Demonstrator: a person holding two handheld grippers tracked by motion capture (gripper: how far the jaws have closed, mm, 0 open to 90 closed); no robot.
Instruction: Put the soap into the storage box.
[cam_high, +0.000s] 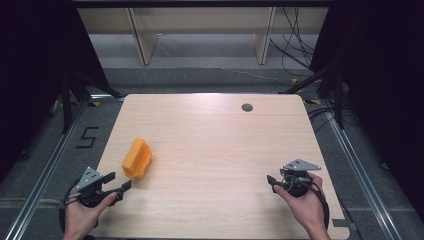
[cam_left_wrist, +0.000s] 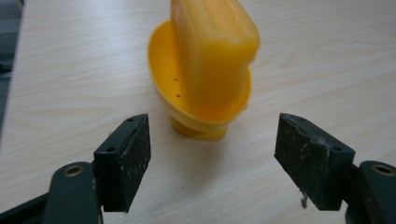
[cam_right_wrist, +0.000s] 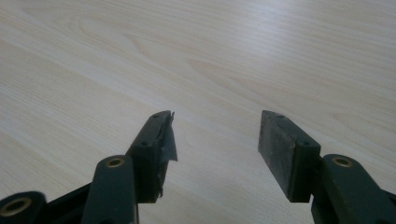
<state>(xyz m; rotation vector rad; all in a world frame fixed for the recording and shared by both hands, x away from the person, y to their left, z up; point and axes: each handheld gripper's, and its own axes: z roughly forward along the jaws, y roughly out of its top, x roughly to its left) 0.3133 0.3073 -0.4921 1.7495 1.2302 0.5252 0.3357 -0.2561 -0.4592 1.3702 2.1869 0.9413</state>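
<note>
High view, going left to right: holding the left gripper low at the counter's near left corner, jaws spread wide and empty, aiming up and to the right at the orange piece. Lying just beyond those jaws, apart from them, on the left part of the counter, with its long axis running away from the person and leaning slightly right. Showing a small dark hole near the far edge, well clear of everything.

Left gripper view: looking straight along the open jaws at the orange piece, a round dished base with tiny holes and a thick rounded slab rising from it toward the camera. Sitting centred in the gap between the jaws but farther out, not yet between them.

Holding the right gripper at the near right, well apart from the orange piece, pointing left across bare wood. Right gripper view: jaws parted to a middling gap, nothing between them, a scrap of torn pad hanging off one.

Judging the left hand much the nearer; likely needing only a short push forward, closing across the slab's narrow width rather than along its length.
</note>
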